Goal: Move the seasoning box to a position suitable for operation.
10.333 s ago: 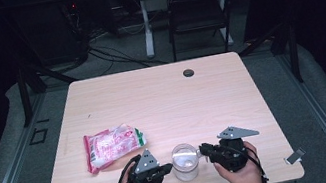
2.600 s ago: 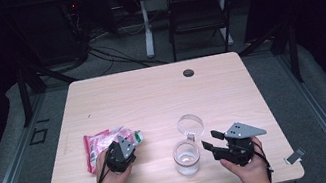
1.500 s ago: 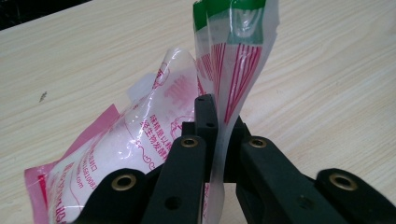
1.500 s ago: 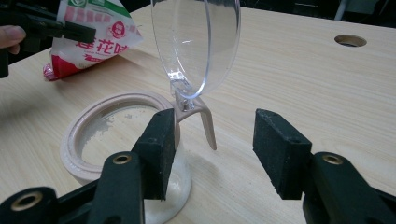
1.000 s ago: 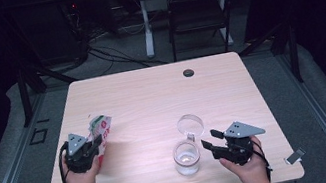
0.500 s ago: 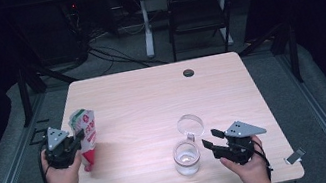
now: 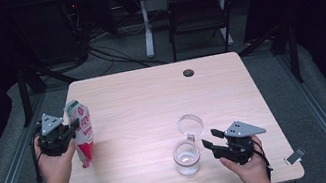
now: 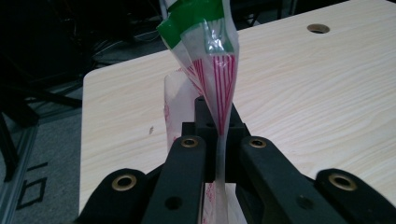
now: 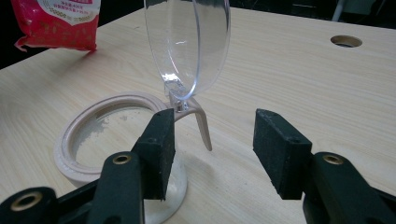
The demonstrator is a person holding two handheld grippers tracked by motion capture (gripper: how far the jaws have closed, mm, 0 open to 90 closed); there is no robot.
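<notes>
My left gripper [image 7: 72,129] is at the table's left edge, shut on a red and white snack bag [image 7: 82,131] that it holds upright. In the left gripper view the bag's thin green-topped seam [image 8: 215,79] is pinched between the jaws [image 8: 218,140]. A clear glass jar [image 7: 186,157] stands near the front right, its round clear lid [image 7: 190,124] flipped up on a hinge. My right gripper [image 7: 212,138] sits just right of the jar, open. In the right gripper view the jar's beige rim [image 9: 65,149] lies left of the jaws [image 9: 212,135] and the lid [image 9: 187,42] rises ahead.
The wooden table [image 7: 153,103] has a round cable hole [image 7: 188,72] near its far edge. A dark chair [image 7: 198,14] and cables stand on the floor behind. The bag [image 9: 56,23] shows far off in the right gripper view.
My left gripper has carried the bag leftward from the front of the table to its left edge and raised it upright. The jar's lid has been opened. The right gripper has stayed put.
</notes>
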